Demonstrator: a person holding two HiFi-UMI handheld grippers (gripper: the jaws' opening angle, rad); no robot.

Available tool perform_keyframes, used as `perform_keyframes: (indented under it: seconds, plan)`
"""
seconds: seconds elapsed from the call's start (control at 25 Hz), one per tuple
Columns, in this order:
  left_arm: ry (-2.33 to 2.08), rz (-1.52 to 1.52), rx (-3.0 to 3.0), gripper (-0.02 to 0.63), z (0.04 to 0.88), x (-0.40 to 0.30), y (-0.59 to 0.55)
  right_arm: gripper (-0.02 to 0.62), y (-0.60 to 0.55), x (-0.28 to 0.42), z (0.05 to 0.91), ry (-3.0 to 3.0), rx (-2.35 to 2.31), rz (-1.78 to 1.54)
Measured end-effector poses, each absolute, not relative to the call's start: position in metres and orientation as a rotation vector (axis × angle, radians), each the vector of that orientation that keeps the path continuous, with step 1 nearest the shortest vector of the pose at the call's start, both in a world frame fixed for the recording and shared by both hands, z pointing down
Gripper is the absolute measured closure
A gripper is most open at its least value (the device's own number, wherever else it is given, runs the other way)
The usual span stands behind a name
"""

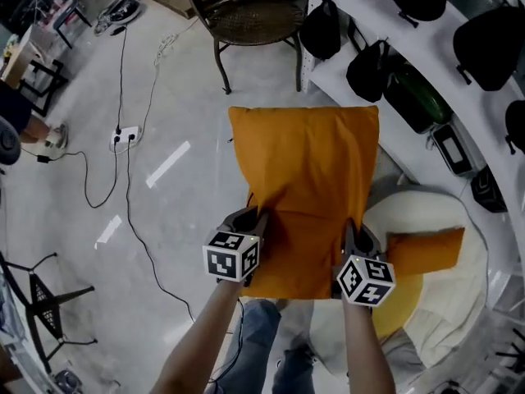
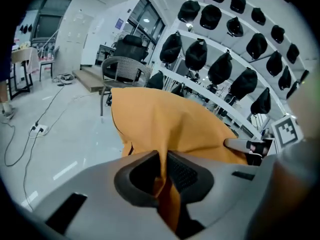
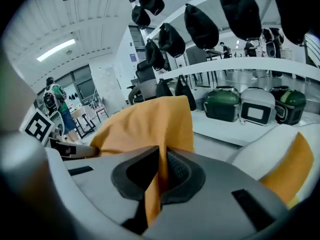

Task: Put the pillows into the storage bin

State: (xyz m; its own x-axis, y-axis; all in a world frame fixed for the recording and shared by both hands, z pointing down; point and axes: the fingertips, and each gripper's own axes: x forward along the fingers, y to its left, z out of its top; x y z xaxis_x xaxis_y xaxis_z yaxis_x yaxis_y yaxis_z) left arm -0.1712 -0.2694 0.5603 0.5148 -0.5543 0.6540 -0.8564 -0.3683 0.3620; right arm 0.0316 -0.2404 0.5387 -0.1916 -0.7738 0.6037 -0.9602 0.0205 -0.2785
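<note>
A large orange pillow (image 1: 305,187) hangs in the air in front of me, held flat by both grippers at its near edge. My left gripper (image 1: 251,224) is shut on the pillow's near left edge; orange fabric (image 2: 165,181) is pinched between its jaws. My right gripper (image 1: 351,235) is shut on the near right edge, with fabric (image 3: 159,176) pinched between its jaws. To the right, below the pillow, stands the clear storage bin (image 1: 482,302). It holds a white pillow (image 1: 431,212), a smaller orange pillow (image 1: 426,249) and a yellow one (image 1: 399,298).
A wicker chair (image 1: 250,15) stands beyond the pillow. White shelves (image 1: 385,39) with black bags and cases run along the right. Cables and a power strip (image 1: 125,136) lie on the floor at left. A black stand (image 1: 41,298) is at the lower left.
</note>
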Motion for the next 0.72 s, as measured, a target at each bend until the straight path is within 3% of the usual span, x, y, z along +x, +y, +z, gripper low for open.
perform_keyframes:
  seconds: [0.28,0.72]
  plan:
    - [-1.201,0.593,2.015,0.541,0.615,-0.235,-0.313,0.584,-0.29,-0.03,0.595,-2.045,1.713,0.961]
    - [-1.182,0.694,1.948,0.541,0.721,-0.249,-0.329,0.58,-0.311,-0.041,0.704,-1.953,1.647,1.008]
